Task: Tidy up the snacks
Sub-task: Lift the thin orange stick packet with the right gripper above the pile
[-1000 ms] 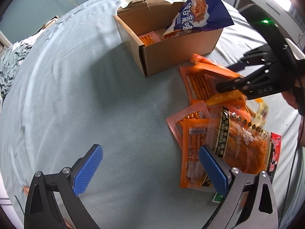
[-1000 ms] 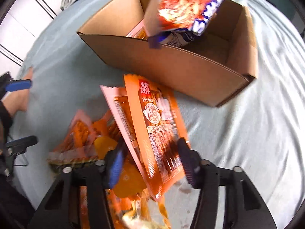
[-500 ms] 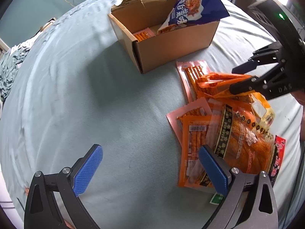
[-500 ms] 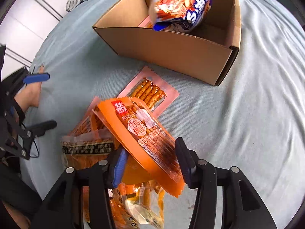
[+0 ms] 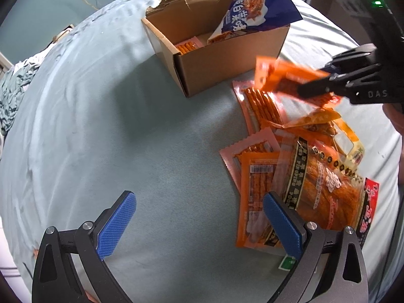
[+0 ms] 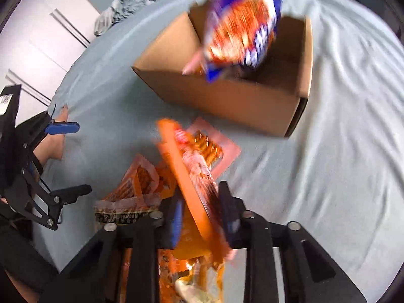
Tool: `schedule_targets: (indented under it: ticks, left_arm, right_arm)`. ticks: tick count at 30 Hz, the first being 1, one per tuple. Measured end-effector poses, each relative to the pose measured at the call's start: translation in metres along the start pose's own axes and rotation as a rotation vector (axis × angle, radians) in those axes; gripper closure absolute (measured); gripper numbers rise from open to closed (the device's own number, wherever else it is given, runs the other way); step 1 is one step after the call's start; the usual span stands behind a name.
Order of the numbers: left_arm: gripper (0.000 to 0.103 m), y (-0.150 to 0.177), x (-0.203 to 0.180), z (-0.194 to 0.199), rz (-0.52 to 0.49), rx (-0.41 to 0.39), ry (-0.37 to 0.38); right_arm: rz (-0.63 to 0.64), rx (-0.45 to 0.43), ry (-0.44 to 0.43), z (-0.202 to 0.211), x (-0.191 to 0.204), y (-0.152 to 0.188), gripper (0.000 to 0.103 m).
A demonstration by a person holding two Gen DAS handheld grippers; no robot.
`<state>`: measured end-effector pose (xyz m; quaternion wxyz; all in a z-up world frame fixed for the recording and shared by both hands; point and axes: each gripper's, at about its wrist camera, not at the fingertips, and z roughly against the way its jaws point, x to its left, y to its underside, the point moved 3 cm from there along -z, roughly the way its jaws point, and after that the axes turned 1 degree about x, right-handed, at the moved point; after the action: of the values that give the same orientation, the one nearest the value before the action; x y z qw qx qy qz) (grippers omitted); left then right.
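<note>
My right gripper [image 6: 202, 202] is shut on an orange snack packet [image 6: 192, 176] and holds it lifted and tilted above the snack pile; it shows in the left wrist view [image 5: 313, 88] with the packet [image 5: 280, 75] near the box. An open cardboard box [image 5: 227, 58] holds a blue snack bag [image 5: 255, 12] and orange stick packets. The box [image 6: 227, 96] and blue bag [image 6: 242, 32] also show in the right wrist view. My left gripper [image 5: 199, 217] is open and empty, low over the blue sheet, left of the pile [image 5: 303, 176].
Several orange and pink snack packets lie in a pile on the light blue sheet [image 5: 101, 126], right of centre. Crumpled grey-blue cloth [image 5: 12, 88] lies at the far left edge. White cabinet doors [image 6: 38, 38] stand beyond the bed.
My right gripper has lifted the orange packet off the pile and tilted it on edge, toward the box. My left gripper has stayed open in place.
</note>
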<state>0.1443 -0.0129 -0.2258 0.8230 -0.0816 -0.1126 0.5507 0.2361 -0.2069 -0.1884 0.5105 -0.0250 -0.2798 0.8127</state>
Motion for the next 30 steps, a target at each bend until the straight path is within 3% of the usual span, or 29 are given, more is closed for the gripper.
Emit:
schedule_targets:
  ticks: [2, 7, 11, 16, 21, 24, 26, 30]
  left_arm:
    - [0.000, -0.001, 0.001, 0.000, 0.005, -0.004, 0.004]
    - [0.000, 0.001, 0.002, -0.007, 0.000, 0.020, 0.028]
    - [0.000, 0.002, -0.005, -0.018, -0.002, 0.061, 0.085]
    - [0.000, 0.000, -0.016, -0.039, -0.039, 0.101, 0.181]
    - [0.000, 0.008, -0.007, -0.058, 0.047, 0.135, 0.253]
    - [0.000, 0.005, -0.008, -0.056, 0.026, 0.144, 0.226]
    - [0.000, 0.003, -0.005, -0.054, 0.036, 0.132, 0.165]
    - [0.002, 0.003, 0.003, -0.059, 0.065, 0.160, 0.125]
  right_arm:
    - [0.012, -0.033, -0.014, 0.011, 0.005, 0.000, 0.093]
    - [0.010, -0.063, -0.111, 0.045, 0.023, 0.008, 0.094]
    - [-0.066, -0.057, -0.152, 0.068, 0.026, 0.037, 0.094]
    - [-0.326, -0.047, -0.010, 0.096, 0.018, 0.062, 0.094]
    - [-0.441, -0.109, -0.043, 0.153, 0.041, 0.071, 0.094]
    - [-0.502, -0.144, -0.111, 0.181, 0.061, 0.086, 0.094]
    - [-0.510, -0.150, -0.123, 0.187, 0.066, 0.091, 0.094]
    - [-0.543, -0.174, -0.156, 0.188, 0.052, 0.101, 0.094]
